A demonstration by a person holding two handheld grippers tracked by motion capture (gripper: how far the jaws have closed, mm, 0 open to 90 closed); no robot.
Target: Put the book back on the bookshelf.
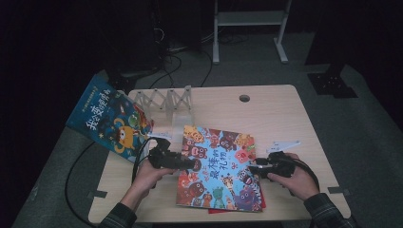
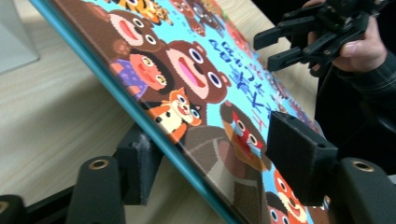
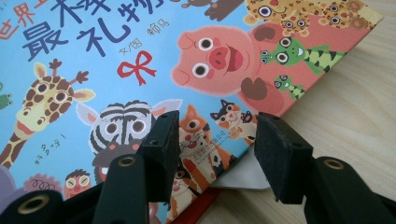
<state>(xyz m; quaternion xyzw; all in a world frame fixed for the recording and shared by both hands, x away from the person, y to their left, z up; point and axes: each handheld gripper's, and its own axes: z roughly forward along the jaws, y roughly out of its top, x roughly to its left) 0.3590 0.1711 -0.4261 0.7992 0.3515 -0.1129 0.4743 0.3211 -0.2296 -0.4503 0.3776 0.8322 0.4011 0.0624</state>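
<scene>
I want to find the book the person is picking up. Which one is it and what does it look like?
Look at the light wooden table. In the middle of its near half lies a picture book, between the left claw and the right claw. Its sky-blue cover is crowded with cartoon animals, unlike the dark blue book leaning at the table's left edge.

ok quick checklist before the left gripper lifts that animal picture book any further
1. Book edge between the left gripper jaws: ok, the teal edge of the animal book runs between them.
2. Pads pressing the cover: cannot tell; a gap seems to remain.
3. Right gripper off the book: ok, jaws open, hovering over its corner.
4. Book beneath staying put: cannot tell; the red book peeks out underneath.
5. Second book out of the way: ok, leaning at the table's left edge.
6. White rack reachable: ok.
</scene>
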